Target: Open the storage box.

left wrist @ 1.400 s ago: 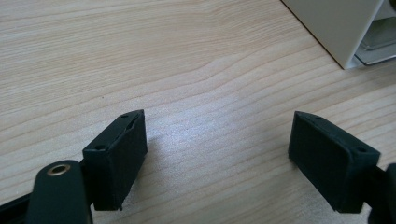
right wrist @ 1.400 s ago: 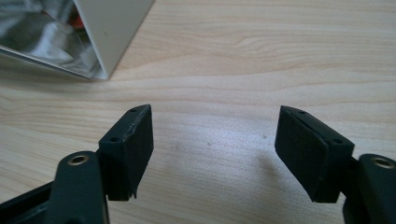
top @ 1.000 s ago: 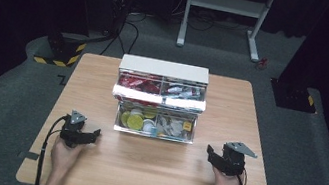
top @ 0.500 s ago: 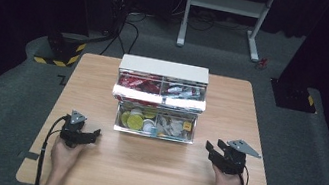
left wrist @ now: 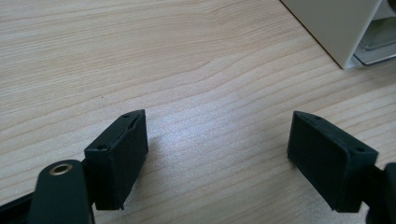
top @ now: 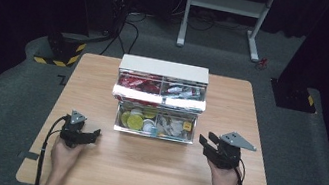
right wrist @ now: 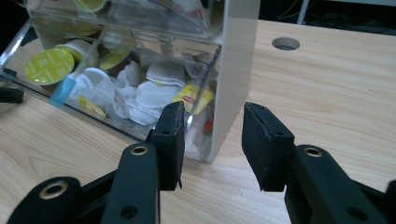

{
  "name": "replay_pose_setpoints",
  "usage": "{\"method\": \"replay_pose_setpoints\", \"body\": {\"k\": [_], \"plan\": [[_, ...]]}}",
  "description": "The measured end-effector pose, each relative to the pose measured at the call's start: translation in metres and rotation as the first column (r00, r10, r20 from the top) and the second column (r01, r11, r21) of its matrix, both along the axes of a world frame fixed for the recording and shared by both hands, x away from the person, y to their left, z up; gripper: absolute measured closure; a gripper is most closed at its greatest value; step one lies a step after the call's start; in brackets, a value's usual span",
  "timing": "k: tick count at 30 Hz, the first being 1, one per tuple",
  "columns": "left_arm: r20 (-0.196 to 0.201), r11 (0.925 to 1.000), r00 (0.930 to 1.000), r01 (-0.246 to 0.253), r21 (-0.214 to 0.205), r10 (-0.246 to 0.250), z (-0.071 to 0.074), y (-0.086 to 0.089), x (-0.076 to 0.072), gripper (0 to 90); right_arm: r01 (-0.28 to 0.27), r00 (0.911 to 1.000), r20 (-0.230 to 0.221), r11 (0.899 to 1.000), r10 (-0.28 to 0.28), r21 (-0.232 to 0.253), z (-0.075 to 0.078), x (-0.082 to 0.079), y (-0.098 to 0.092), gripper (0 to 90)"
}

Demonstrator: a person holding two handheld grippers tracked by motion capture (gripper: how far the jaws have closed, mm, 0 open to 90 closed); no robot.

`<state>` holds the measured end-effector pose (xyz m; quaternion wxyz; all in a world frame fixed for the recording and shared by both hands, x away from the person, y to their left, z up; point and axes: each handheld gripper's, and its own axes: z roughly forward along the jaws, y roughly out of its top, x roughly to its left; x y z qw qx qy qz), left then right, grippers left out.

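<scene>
Floor (top: pixel 10 92): grey carpet on all sides of the counter, fading to near black at the upper left and far right of the frame.
Counter (top: pixel 94 75): light wood-grain top at the middle of the frame; a round hole (right wrist: pixel 286 44) is set in its surface, seen in the right gripper view.
White stand (top: pixel 228 4): upper middle of the frame, a pale shelf on two legs with feet resting on the carpet.
Hazard-striped base (top: pixel 60 50): yellow and black, upper left, just off the counter's far-left corner.
Cables (top: pixel 130 28): dark, looping over the carpet, upper left of middle.
Dark block (top: pixel 294 94): right of the counter's far corner.
Light: bright on the counter, dim beyond it.
</scene>
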<state>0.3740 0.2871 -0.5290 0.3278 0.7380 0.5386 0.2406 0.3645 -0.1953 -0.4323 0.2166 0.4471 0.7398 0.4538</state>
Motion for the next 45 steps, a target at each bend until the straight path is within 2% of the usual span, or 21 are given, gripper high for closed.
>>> {"method": "replay_pose_setpoints", "body": {"k": [13,17,20,26,36,42,45], "plan": [[0.0,1.0,1.0,0.002,0.001,-0.002,0.0,0.0,0.0,21.0,-0.099,0.9951,0.01,0.995,0.099,0.004,0.026,-0.001,0.019,66.4],[0.001,1.0,1.0,0.003,0.002,-0.003,0.0,0.0,0.0,21.0,-0.118,0.9926,0.03,0.993,0.118,0.003,0.032,0.0,0.023,66.9],[0.0,1.0,1.0,0.004,0.003,-0.004,0.0,0.0,0.0,21.0,-0.143,0.9892,0.036,0.989,0.142,0.034,0.041,0.002,0.027,68.1],[0.001,1.0,1.0,0.003,0.002,-0.003,0.0,0.0,0.0,21.0,-0.17,0.9849,0.038,0.984,0.169,0.047,0.048,0.007,0.033,69.5],[0.0,1.0,1.0,0.005,0.004,-0.005,0.0,0.0,0.0,21.0,-0.201,0.9786,0.054,0.979,0.198,0.04,0.066,0.011,0.042,69.7],[0.001,1.0,1.0,0.003,0.002,-0.003,0.0,0.0,0.0,21.0,-0.194,0.9787,0.069,0.981,0.193,0.009,0.075,0.013,0.05,69.1],[0.001,1.0,1.0,0.003,0.002,-0.003,0.0,0.0,0.0,21.0,-0.192,0.9789,0.074,0.981,0.191,0.017,0.078,0.014,0.051,69.1]]}}
